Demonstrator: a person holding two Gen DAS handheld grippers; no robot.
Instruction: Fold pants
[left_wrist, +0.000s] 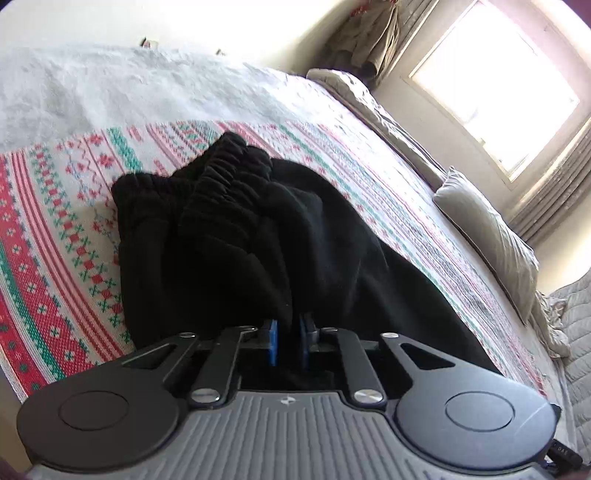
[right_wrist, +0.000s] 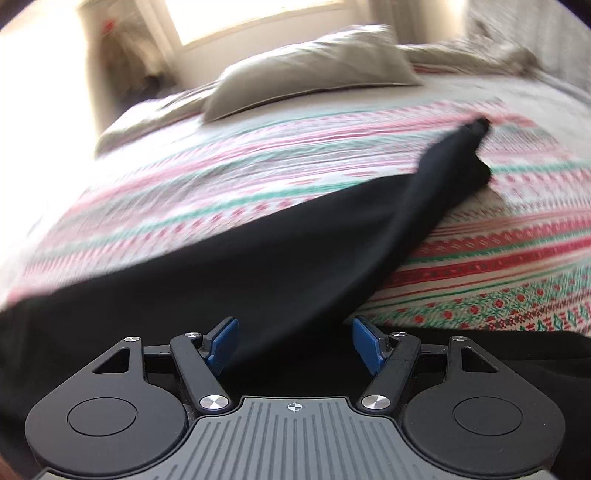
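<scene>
Between the left claw (left_wrist: 288, 343), nearly closed, black pants (left_wrist: 240, 229) bunch; right claw (right_wrist: 295, 345) gapes over them.

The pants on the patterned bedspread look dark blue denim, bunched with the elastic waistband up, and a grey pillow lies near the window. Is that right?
Not quite: the pants are plain black soft fabric, not blue denim, as the left wrist view shows. The rest holds: they lie bunched on the patterned bedspread with the gathered elastic waistband showing, and a grey pillow lies near the window.
</scene>
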